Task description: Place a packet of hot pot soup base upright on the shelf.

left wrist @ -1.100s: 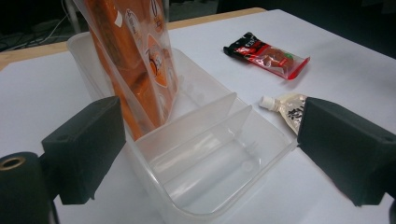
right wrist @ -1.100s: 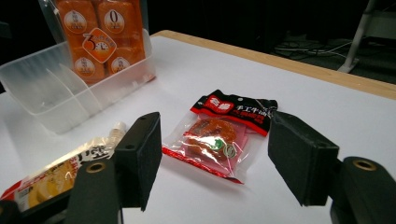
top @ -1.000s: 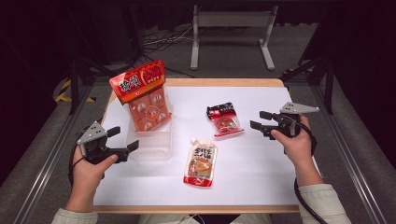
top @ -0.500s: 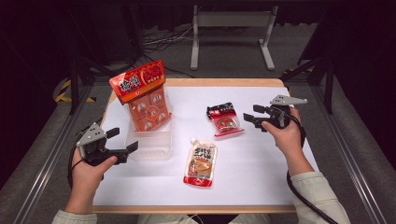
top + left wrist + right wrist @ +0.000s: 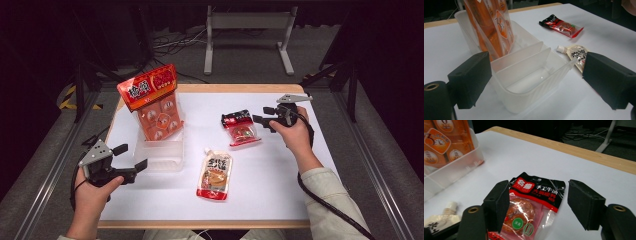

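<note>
The right tool (image 5: 260,116) hovers with its jaws spread wide and nothing between the pads, its tips just beside the right edge of the red-and-black snack packet (image 5: 241,127). In the right gripper view the packet (image 5: 531,205) lies flat on the white table (image 5: 599,185) right below and ahead of the open jaws, its black header pointing away, its clear lower part showing a reddish filling.

The left tool (image 5: 131,157) is held low at the near left of the table (image 5: 280,185), jaws also apart and empty, pointing at the near end of the clear plastic divided bin (image 5: 159,156). In the left gripper view the bin (image 5: 534,75) sits between the two jaws but farther off, apart from the pads; its near compartments are bare, and a tall orange bag (image 5: 491,30) stands upright in the far compartment.

A beige spouted pouch (image 5: 216,174) with a red bottom lies flat on the table just right of the bin and near the packet, closer to the person.
</note>
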{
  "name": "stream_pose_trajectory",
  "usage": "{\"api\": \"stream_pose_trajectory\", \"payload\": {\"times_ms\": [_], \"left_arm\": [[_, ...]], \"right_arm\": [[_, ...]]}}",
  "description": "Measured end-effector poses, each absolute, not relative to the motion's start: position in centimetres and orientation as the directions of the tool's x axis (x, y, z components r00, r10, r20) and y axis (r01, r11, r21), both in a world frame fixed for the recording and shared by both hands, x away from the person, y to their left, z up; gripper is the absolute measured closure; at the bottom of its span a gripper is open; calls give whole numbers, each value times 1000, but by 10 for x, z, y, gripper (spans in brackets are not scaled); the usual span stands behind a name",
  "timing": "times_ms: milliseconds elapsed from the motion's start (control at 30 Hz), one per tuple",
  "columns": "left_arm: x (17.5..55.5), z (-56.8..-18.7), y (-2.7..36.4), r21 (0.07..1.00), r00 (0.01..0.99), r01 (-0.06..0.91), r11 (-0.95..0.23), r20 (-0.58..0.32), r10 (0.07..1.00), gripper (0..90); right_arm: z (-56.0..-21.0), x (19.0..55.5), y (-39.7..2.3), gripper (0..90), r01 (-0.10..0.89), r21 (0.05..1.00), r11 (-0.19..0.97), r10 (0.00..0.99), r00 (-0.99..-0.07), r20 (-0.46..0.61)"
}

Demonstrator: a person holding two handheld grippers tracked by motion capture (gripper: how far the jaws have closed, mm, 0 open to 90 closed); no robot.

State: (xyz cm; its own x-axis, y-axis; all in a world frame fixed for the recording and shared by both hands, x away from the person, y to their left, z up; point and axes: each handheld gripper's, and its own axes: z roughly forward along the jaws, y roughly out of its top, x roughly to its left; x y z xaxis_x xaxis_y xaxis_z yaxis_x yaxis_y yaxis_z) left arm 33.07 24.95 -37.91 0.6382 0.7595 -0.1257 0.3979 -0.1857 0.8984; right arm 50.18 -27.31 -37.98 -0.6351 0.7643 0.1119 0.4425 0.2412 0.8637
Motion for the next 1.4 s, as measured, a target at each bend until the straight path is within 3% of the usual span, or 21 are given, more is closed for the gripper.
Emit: {"api": "stream_pose_trajectory", "payload": {"times_ms": [600,1400], "left_arm": [[313,-399,254,895,627,417,-160,-155,763,90],[315,-405,254,883,638,432,-186,-153,755,87]], "right_arm": [[-416,546,-250,287,507,816,277,793,-601,103],[-433,564,-227,261,595,723,351,807,-584,89]]}}
